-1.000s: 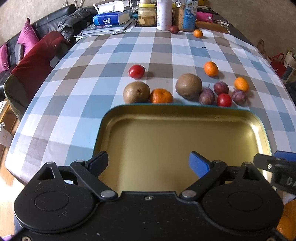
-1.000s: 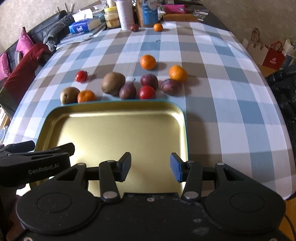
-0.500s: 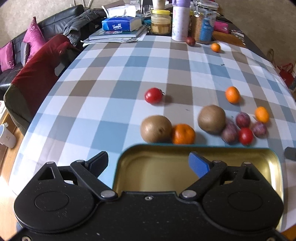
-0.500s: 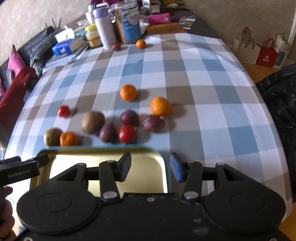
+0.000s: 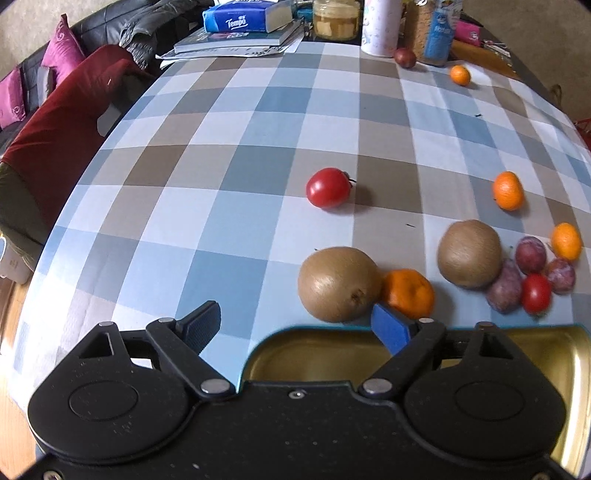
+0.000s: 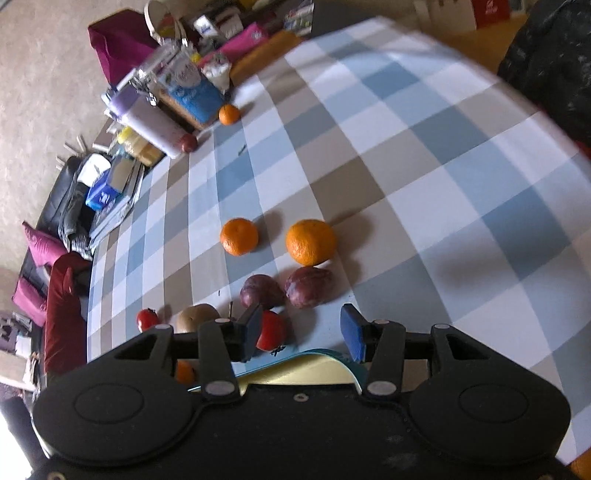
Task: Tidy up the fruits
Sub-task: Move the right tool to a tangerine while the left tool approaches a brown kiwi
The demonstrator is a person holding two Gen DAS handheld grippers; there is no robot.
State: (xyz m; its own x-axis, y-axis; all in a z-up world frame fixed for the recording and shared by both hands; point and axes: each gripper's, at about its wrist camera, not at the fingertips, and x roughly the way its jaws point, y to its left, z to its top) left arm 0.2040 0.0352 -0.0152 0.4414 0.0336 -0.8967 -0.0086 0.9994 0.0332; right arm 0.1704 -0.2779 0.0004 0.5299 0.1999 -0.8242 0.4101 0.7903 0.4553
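Observation:
Fruit lies on the checked tablecloth beyond a gold tray (image 5: 325, 354). In the left wrist view: a red tomato (image 5: 328, 187), two kiwis (image 5: 338, 283) (image 5: 469, 253), a mandarin (image 5: 408, 293) touching the near kiwi, plums (image 5: 530, 254) and more mandarins (image 5: 508, 190) on the right. My left gripper (image 5: 295, 325) is open and empty, just short of the near kiwi. My right gripper (image 6: 301, 332) is open and empty, tilted, close to two plums (image 6: 308, 287) (image 6: 260, 290), a red fruit (image 6: 272, 329) and two mandarins (image 6: 311, 242) (image 6: 239, 236). The tray (image 6: 314, 369) shows under it.
Books, a tissue pack (image 5: 240, 18), jars and bottles (image 5: 380, 26) stand at the table's far end, with a plum (image 5: 405, 58) and a small mandarin (image 5: 460, 75) near them. A red chair (image 5: 62, 125) and sofa are to the left. The table edge (image 6: 546, 114) curves on the right.
Both grippers moved forward off the tray toward the fruit. The tray now shows only at the bottom of each view. The right gripper also tilted.

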